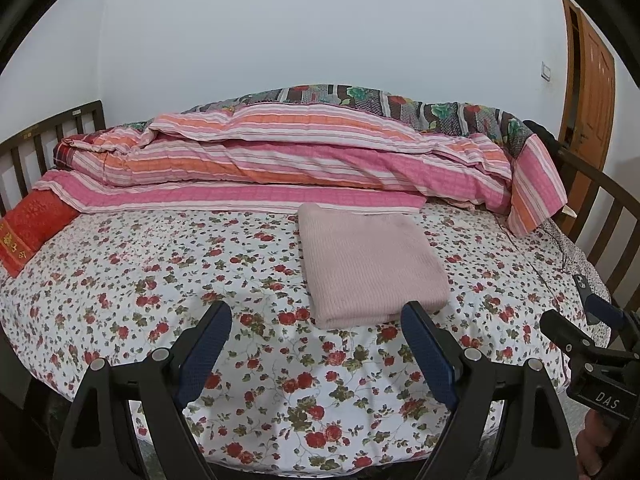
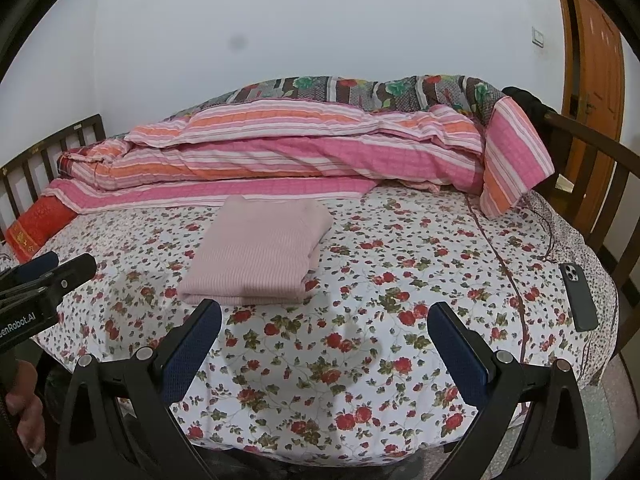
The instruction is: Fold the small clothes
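A pale pink knitted garment (image 1: 368, 264) lies folded into a neat rectangle on the flowered bedsheet (image 1: 160, 280); the right wrist view shows the garment (image 2: 256, 252) too. My left gripper (image 1: 316, 316) hovers above the sheet just short of the garment's near edge, open, with nothing between its blue pads (image 1: 424, 348). My right gripper (image 2: 324, 316) hangs over bare sheet (image 2: 400, 280) to the right of the garment, open and empty as well. Each gripper shows at the edge of the other's view, the right gripper (image 1: 592, 344) and the left gripper (image 2: 44, 280).
A striped pink and orange quilt (image 1: 280, 160) is piled along the far side of the bed. A red pillow (image 1: 32, 232) lies at the left, a dark phone (image 2: 578, 296) near the right edge. Wooden rails (image 2: 592, 168) frame the bed; a wooden door (image 2: 592, 60) stands at the right.
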Motion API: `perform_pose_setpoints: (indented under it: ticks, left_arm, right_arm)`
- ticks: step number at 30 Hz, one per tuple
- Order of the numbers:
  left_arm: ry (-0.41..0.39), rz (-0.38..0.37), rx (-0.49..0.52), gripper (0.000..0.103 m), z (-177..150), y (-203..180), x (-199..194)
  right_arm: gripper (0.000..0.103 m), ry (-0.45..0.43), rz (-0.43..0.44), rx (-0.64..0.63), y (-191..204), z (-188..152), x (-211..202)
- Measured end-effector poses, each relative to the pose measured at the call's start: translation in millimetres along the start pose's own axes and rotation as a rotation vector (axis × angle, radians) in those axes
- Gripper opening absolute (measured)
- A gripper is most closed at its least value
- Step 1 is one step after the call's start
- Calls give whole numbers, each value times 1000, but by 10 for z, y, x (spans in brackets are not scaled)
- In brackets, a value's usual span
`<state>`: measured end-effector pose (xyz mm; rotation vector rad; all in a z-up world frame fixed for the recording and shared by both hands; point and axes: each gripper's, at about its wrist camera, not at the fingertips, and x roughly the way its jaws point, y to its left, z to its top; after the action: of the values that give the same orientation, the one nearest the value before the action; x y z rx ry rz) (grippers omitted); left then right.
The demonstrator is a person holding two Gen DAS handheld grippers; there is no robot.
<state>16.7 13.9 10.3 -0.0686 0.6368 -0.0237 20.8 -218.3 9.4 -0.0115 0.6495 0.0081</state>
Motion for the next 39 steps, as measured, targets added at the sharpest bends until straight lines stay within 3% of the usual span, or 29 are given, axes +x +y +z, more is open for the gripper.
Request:
perform_pose_setpoints:
  ticks: [39]
  left_arm:
    - [-26, -20, 14, 86, 37, -83, -107]
  right_arm:
    - [101, -8, 7, 21, -94, 43, -88]
